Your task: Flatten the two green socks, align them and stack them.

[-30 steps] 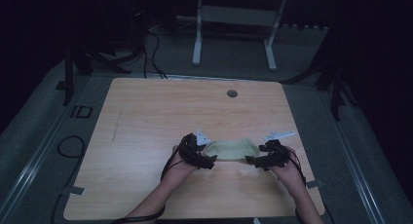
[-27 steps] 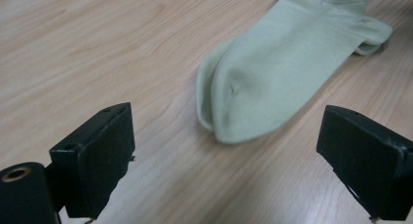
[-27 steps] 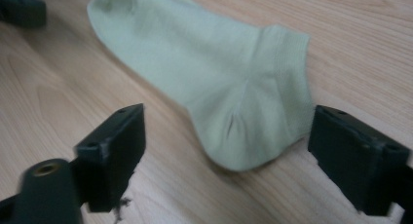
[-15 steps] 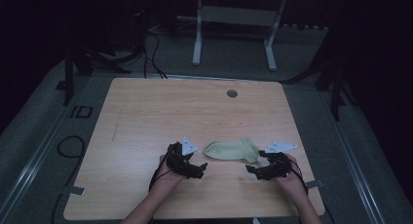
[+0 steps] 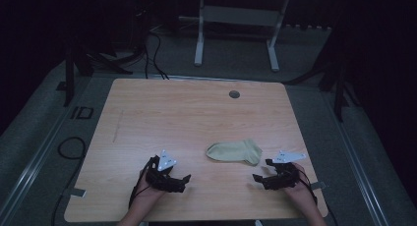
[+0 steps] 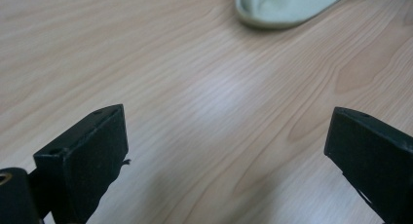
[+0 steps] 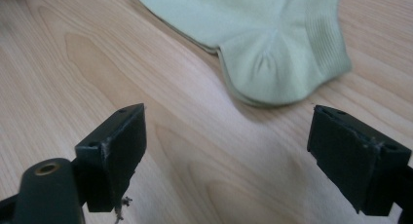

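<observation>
Hovering with both claws released, my left gripper (image 5: 184, 178) and right gripper (image 5: 256, 177) flanked the sock (image 5: 235, 151) lying flat between them on the table (image 5: 162, 113); soft and light, I judged; best pinched at the ribbed cuff (image 7: 324, 34).

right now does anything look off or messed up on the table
Nothing stands out. The pale green sock lies flat on the wooden table, whole and unsoiled. The left gripper and right gripper sit apart from it, jaws open and empty.
</observation>
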`<state>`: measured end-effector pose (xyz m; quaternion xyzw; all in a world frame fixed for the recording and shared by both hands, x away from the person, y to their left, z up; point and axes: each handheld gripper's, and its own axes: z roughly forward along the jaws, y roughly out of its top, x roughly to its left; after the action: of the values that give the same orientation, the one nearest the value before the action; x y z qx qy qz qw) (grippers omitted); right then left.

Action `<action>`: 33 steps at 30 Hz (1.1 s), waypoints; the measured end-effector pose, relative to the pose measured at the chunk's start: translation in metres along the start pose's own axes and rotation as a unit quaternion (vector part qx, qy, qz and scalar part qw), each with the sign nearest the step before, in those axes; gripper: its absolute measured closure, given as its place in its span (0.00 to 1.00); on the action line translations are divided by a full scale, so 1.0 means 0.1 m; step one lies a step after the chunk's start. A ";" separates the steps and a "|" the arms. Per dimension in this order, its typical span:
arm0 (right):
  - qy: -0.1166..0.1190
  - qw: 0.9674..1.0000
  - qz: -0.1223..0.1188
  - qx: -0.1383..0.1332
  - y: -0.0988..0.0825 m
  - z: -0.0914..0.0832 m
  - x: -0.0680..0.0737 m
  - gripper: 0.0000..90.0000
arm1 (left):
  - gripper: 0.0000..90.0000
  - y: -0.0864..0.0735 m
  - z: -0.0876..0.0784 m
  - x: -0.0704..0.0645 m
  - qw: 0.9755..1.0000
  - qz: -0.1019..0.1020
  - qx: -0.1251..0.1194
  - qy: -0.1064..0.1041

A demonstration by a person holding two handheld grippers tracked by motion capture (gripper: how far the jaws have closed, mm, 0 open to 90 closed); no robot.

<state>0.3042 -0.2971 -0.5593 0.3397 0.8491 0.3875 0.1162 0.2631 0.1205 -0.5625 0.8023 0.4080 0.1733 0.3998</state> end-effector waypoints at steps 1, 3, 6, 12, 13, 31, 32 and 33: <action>0.000 1.000 -0.001 -0.001 -0.02 -0.01 0.00 0.15 | 0.02 -0.02 -0.03 0.02 1.000 -0.001 -0.001 0.002; -0.002 1.000 0.001 -0.004 -0.05 -0.04 0.02 0.15 | 0.02 -0.06 -0.07 0.05 1.000 0.001 -0.005 0.010; -0.007 1.000 0.002 -0.010 -0.10 -0.09 0.03 0.15 | 0.02 -0.11 -0.14 0.11 1.000 0.010 -0.011 0.022; -0.019 1.000 -0.002 -0.018 -0.19 -0.17 0.08 0.15 | 0.02 -0.23 -0.28 0.17 1.000 0.001 -0.017 0.026; -0.020 1.000 -0.002 -0.020 -0.21 -0.18 0.08 0.15 | 0.02 -0.26 -0.30 0.17 0.999 -0.002 -0.020 0.028; -0.035 0.999 -0.002 -0.027 -0.30 -0.22 0.07 0.15 | 0.02 -0.49 -0.49 0.24 0.997 -0.028 -0.025 0.062; -0.037 0.999 -0.002 -0.028 -0.30 -0.22 0.07 0.15 | 0.02 -0.49 -0.49 0.24 0.997 -0.027 -0.025 0.064; -0.037 0.999 -0.001 -0.028 -0.30 -0.22 0.07 0.15 | 0.02 -0.49 -0.49 0.24 0.997 -0.026 -0.025 0.065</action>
<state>0.2744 -0.3194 -0.5665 0.3498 0.8331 0.3985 0.1577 0.2228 0.1804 -0.5716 0.7683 0.4495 0.2250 0.3963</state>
